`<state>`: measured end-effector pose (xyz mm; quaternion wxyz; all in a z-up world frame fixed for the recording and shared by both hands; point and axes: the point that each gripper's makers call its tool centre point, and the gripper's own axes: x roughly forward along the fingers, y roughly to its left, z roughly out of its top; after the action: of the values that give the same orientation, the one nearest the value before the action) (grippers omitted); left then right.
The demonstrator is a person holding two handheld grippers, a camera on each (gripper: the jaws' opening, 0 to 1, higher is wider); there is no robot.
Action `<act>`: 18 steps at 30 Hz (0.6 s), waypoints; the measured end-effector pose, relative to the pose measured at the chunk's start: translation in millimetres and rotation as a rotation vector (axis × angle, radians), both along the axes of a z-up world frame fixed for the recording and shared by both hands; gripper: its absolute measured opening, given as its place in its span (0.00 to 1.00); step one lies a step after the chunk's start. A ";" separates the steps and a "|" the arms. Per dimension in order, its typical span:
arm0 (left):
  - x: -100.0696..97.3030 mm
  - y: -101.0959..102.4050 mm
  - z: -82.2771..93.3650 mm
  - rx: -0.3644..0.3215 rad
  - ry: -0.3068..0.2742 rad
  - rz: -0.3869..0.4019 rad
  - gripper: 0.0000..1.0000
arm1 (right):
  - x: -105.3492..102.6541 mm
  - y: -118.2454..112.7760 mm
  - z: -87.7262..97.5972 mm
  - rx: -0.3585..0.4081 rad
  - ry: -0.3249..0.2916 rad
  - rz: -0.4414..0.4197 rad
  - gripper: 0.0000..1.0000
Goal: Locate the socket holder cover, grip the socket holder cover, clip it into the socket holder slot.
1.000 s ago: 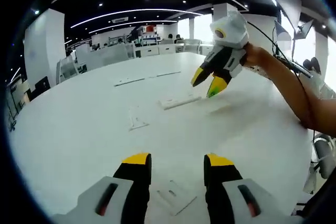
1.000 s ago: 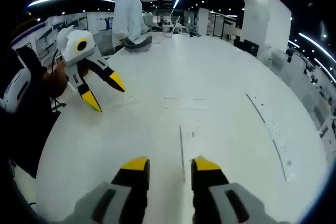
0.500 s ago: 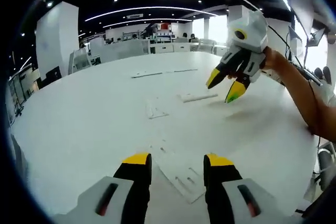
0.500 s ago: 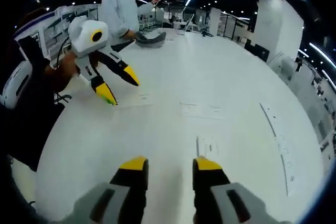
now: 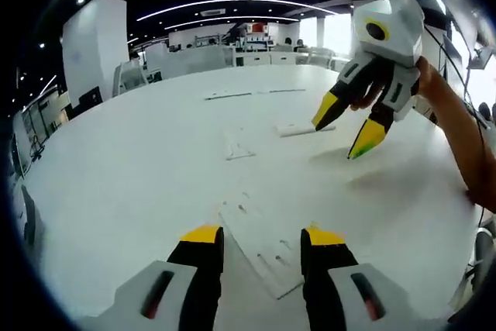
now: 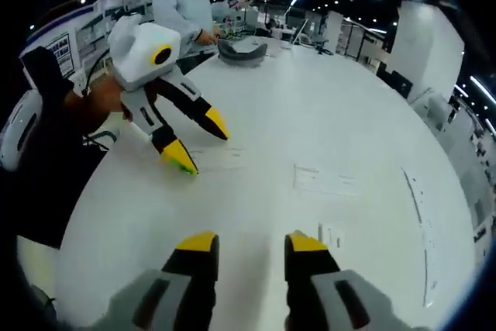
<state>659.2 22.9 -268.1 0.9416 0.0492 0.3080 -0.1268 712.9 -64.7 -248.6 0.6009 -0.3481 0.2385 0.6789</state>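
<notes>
Both the left gripper point(image 5: 252, 239) and right gripper point(image 6: 246, 243) hover spread and empty above the white table point(image 5: 116, 176), whose near edge carries the flat white plastic socket holder cover point(image 5: 260, 249), easily mistaken for neighbouring white strips.

The worktop point(image 5: 139, 184) is plain white, and the flat socket holder pieces point(image 5: 260, 242) lying on it are white too, so pale they barely stand apart from it. The left tool point(image 5: 260, 246) has black jaws tipped yellow on a grey body. The right tool point(image 5: 349, 125) wears a white housing, black jaws and yellow tips, one tip perhaps tinged green. A person point(image 6: 182, 5) stands in a light grey-blue top.
</notes>
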 end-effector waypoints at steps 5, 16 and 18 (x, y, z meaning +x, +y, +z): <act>-4.3 -6.2 2.5 0.005 0.019 0.054 0.40 | -6.2 4.2 0.9 -0.006 -0.003 -0.003 0.35; -11.2 -5.6 1.7 0.031 0.077 0.134 0.40 | -15.7 9.6 -4.4 -0.056 -0.049 -0.014 0.35; -13.2 -6.3 -1.1 0.041 0.093 0.151 0.39 | -14.2 12.3 1.7 -0.046 -0.050 -0.007 0.35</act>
<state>646.1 16.6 -269.2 0.9320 0.0393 0.3566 -0.0514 698.7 -52.3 -246.9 0.6007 -0.3778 0.2402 0.6624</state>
